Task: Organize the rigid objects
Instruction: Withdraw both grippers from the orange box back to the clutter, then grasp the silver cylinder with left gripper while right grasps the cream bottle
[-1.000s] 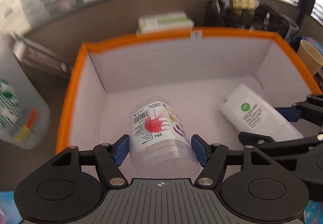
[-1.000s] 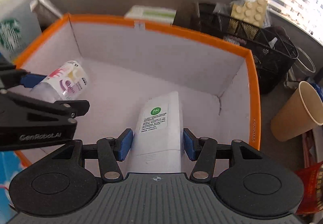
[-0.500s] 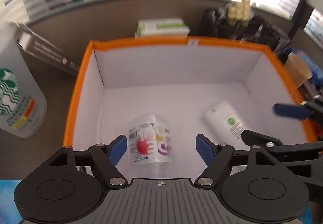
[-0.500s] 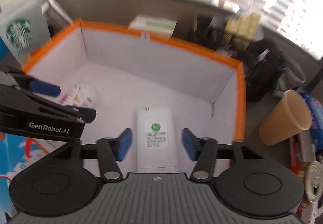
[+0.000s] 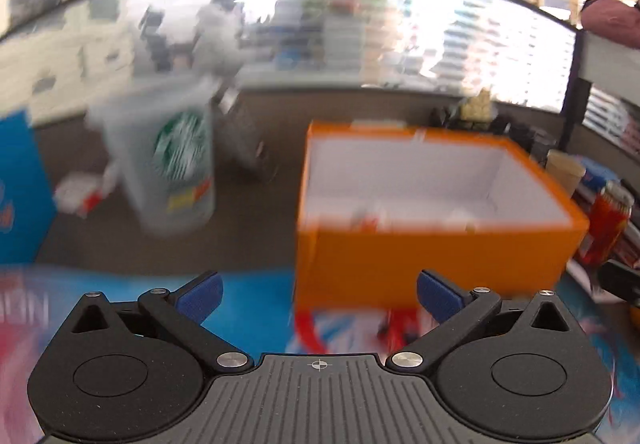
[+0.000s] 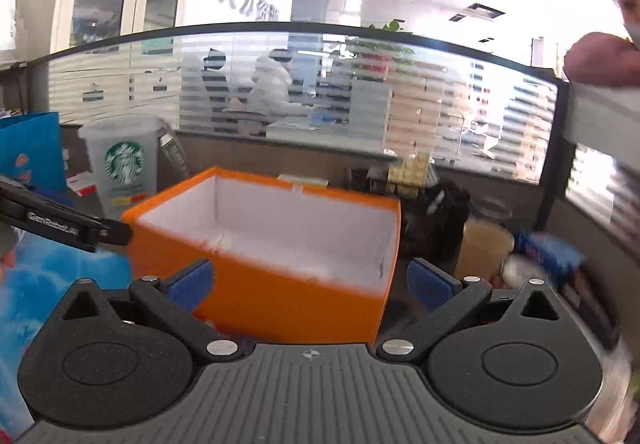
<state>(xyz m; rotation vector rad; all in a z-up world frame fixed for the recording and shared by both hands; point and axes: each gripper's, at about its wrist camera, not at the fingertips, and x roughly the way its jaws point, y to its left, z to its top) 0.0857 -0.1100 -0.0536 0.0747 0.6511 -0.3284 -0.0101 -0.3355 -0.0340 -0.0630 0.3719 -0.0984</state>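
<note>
- Left wrist view: left gripper (image 5: 318, 298) is now pulled back out of the orange box (image 5: 432, 260), jaws wide apart and empty. A second ago it had the clear printed bottle between its pads inside the box; half a second ago the pads were already spread off it.
- Same view: frame is motion-blurred. The box sits ahead and to the right on the table (image 5: 256, 244); only faint pale smears show over its near wall, so I can't make out the bottle itself. Starbucks cup (image 5: 172, 163) stands left of the box, well apart from it.
- Right wrist view: right gripper (image 6: 308, 280) is likewise out and backed off, jaws spread, nothing held. Earlier it straddled the white bottle on the box floor.
- Same view: the near wall hides the box floor, so the white bottle isn't visible; a pale blur at the inner edge is all I get. Left gripper's finger pokes in from the left, outside the box. Paper cup (image 6: 486, 248) stands right of the box.
- Read: both items look deposited in the box and released. Judging by the retreat, this drop-off is finished; next is either another pick or the end.
</note>
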